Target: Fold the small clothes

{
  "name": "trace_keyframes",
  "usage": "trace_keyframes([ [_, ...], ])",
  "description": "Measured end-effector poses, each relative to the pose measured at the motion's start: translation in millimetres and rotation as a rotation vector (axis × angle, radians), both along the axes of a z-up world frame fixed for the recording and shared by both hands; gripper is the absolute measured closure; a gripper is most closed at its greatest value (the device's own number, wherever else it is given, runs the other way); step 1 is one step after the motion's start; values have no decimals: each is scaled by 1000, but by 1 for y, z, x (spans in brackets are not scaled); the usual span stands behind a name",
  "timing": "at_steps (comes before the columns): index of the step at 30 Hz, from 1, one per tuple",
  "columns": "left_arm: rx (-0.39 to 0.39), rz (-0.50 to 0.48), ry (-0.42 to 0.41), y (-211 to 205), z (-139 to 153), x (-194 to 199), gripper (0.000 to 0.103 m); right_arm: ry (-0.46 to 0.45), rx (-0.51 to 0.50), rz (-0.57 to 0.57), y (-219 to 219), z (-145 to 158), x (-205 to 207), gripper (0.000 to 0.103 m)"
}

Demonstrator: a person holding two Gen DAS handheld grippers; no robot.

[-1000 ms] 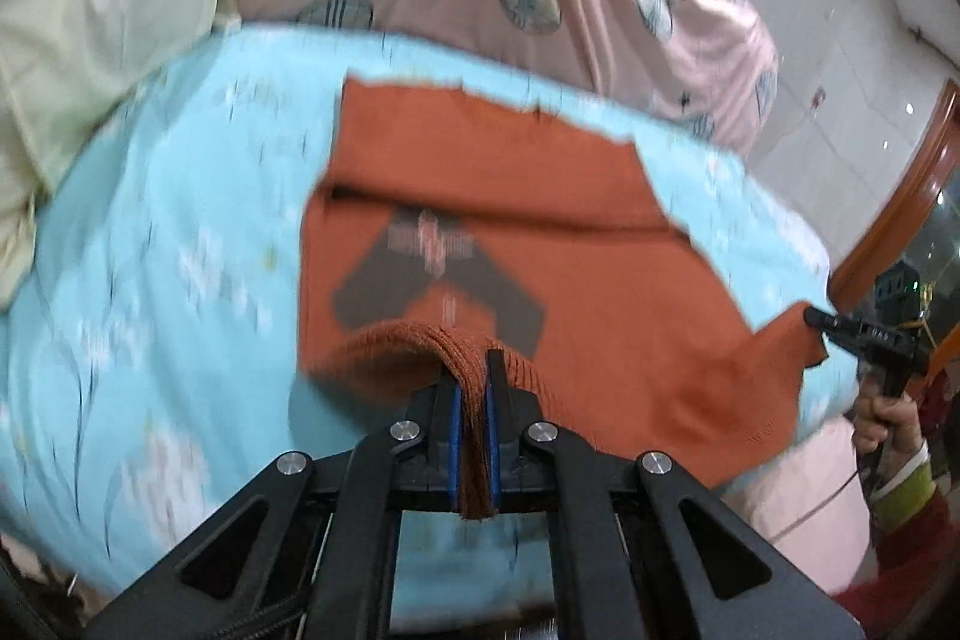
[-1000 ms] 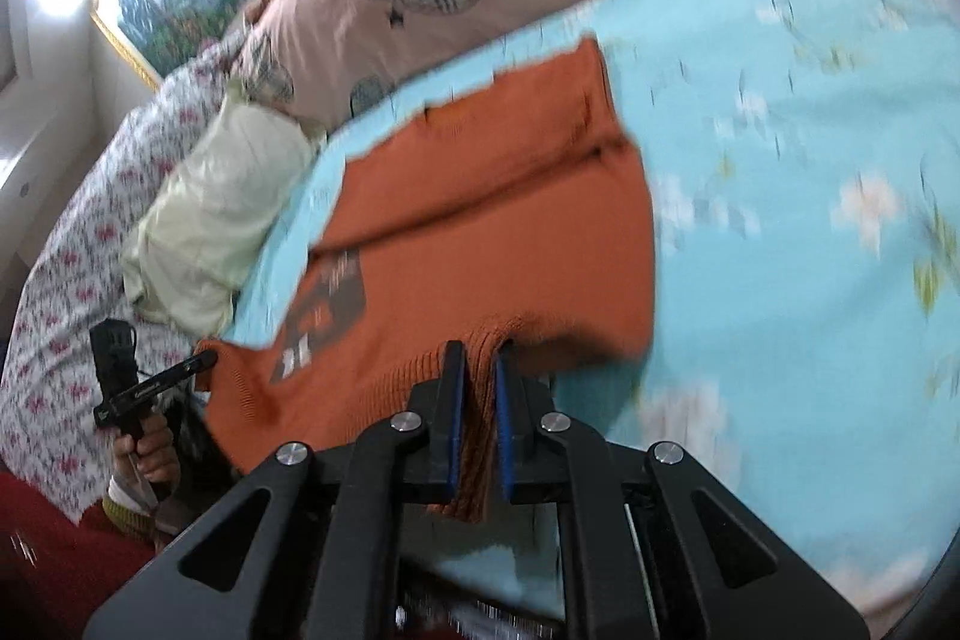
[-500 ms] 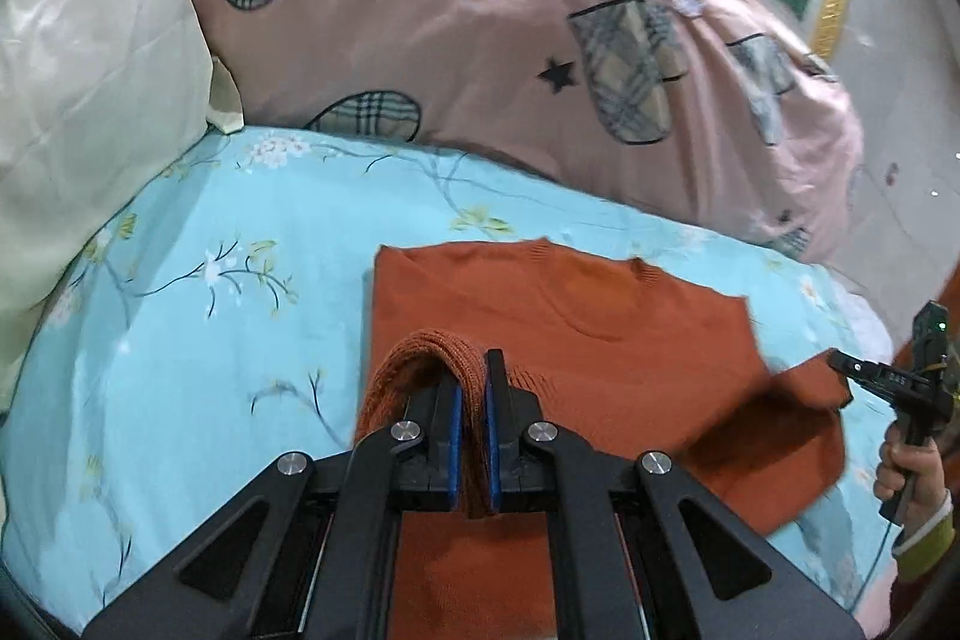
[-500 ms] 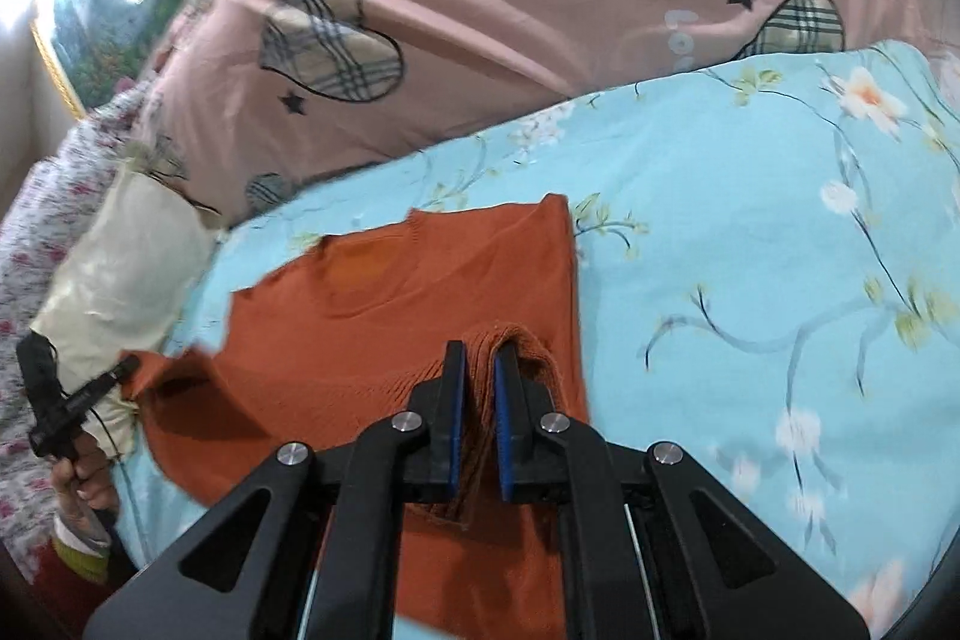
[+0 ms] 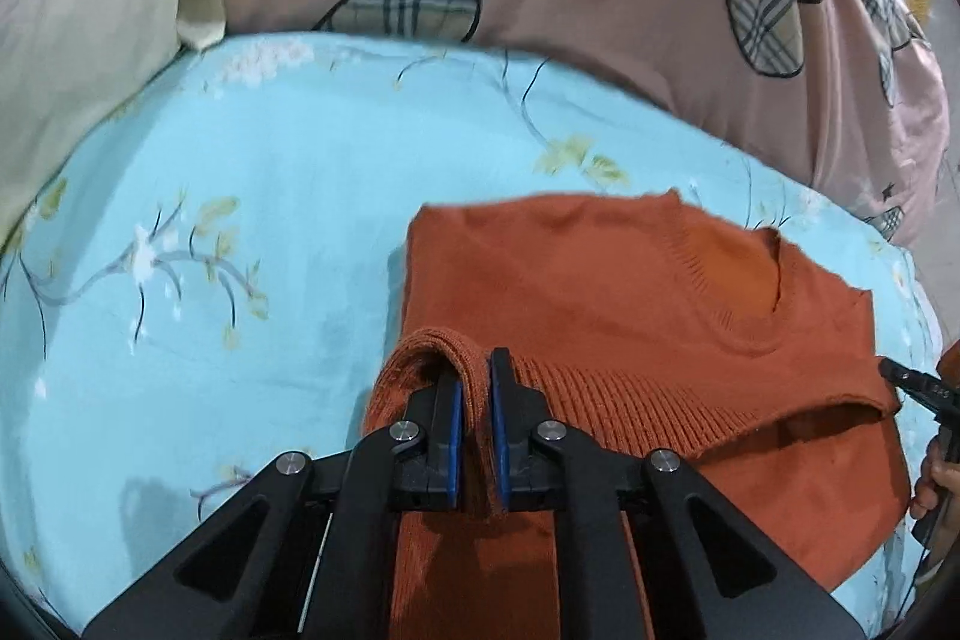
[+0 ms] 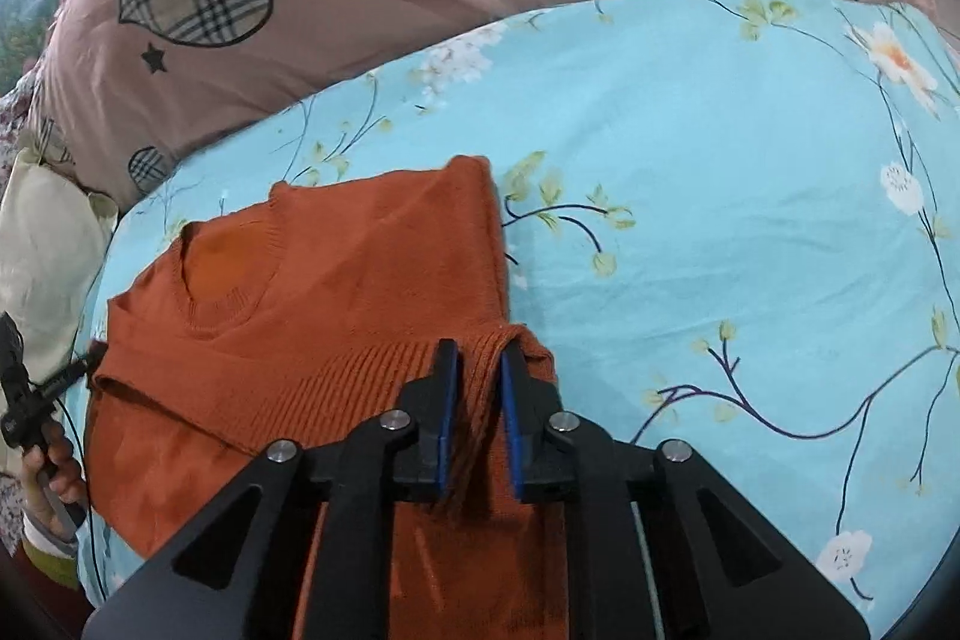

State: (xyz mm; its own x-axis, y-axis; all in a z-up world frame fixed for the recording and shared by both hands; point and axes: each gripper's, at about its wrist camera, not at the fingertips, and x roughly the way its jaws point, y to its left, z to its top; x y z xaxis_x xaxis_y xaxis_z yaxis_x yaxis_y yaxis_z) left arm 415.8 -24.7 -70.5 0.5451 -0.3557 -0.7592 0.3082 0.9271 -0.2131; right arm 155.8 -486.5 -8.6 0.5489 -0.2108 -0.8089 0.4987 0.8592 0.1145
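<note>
Right now the left gripper (image 5: pixel 474 388) pinches the ribbed hem of the orange sweater (image 5: pixel 630 292), nearly closed on it. Likewise the right gripper (image 6: pixel 479 376), a little wider, has knit between its fingers. Folded, the sweater lies on the blue floral bed (image 6: pixel 720 148).

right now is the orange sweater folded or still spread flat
Folded in half. The orange sweater has its ribbed hem laid just below the neckline, both corners clamped by the left gripper and right gripper.
</note>
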Motion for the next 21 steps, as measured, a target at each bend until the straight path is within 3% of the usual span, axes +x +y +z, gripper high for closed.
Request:
trace_keyframes([
  [1,-5,0,-1,2,2,-7,88,-24,-14,-20,2,7,-7,79],
  [3,-13,-13,-23,6,11,-30,68,-80,-72,-35,12,25,-22,65],
  [4,-12,-25,-37,6,15,-45,58,-104,-89,-28,17,32,-29,65],
  [6,-23,-82,-50,1,19,-79,55,-140,-86,48,39,40,-39,65],
  [7,-30,-115,-46,-4,17,-94,55,-129,-62,139,56,36,-39,65],
  [9,-27,-177,-25,-16,8,-117,55,-63,-26,279,84,20,-31,65],
  [13,153,-226,-45,-49,-17,-132,55,150,-27,502,132,-33,-3,65],
  [15,179,-242,-54,-56,-19,-122,55,195,-52,514,131,-44,9,65],
  [17,204,-240,-87,-60,-12,-103,55,171,-48,486,114,-43,21,67],
  [19,231,-181,-105,-58,-5,-76,55,132,-63,395,86,-35,33,67],
  [21,201,-132,-80,-51,-1,-39,55,85,-105,257,50,-24,42,67],
])
